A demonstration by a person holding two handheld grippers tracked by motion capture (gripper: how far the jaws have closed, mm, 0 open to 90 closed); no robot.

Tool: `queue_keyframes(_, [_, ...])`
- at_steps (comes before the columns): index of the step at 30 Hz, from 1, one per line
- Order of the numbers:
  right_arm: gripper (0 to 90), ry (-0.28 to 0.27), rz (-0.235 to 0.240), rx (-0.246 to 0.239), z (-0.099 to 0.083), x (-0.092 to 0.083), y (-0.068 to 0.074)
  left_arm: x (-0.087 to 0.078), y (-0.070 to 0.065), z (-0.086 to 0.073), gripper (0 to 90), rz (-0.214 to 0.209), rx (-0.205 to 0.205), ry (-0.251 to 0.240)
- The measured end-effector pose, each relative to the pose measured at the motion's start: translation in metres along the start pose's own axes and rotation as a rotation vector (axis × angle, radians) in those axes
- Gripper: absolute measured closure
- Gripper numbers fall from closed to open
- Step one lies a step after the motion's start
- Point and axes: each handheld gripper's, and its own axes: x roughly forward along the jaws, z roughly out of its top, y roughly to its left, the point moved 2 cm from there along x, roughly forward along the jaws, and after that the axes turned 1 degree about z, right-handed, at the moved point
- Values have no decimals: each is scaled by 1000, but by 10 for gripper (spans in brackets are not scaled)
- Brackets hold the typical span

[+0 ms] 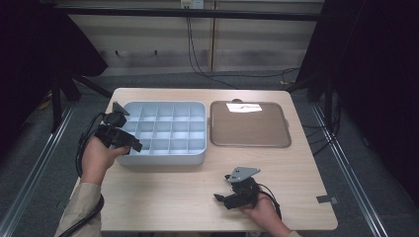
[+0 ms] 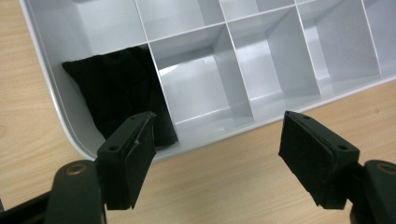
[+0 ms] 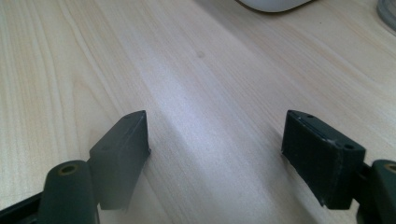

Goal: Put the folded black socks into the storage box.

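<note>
A pale blue-grey organizer box (image 1: 163, 157) with many square compartments lies on the wooden table (image 1: 197, 197). My left gripper (image 1: 129, 144) hovers at its near left corner. In the left gripper view, the left gripper (image 2: 217, 140) is open with nothing between its jaws. Beyond the left jaw a black piece of cloth (image 2: 116, 93) lies in the corner compartment of the organizer box (image 2: 289, 51). My right gripper (image 1: 220, 198) rests low over bare wood near the front right, pointing left. In the right gripper view, the right gripper (image 3: 217, 140) is open and holds nothing.
A brown flat tray (image 1: 249, 131) sits right of the organizer, with a white slip of paper (image 1: 243, 107) at its far edge. Bare wood stretches between the two hands. Cables trail from both grippers. The table's front edge is close to both wrists.
</note>
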Motion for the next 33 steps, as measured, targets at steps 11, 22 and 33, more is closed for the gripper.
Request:
queue_keyframes(11, [228,2,1,-2,0,0,0,7,-4,-7,262,-13,21,13])
queue_keyframes(22, [228,2,1,-2,0,0,0,10,-10,-13,261,-19,32,8])
queue_keyframes(33, [228,0,1,-2,0,0,0,14,-18,-18,260,-49,48,5])
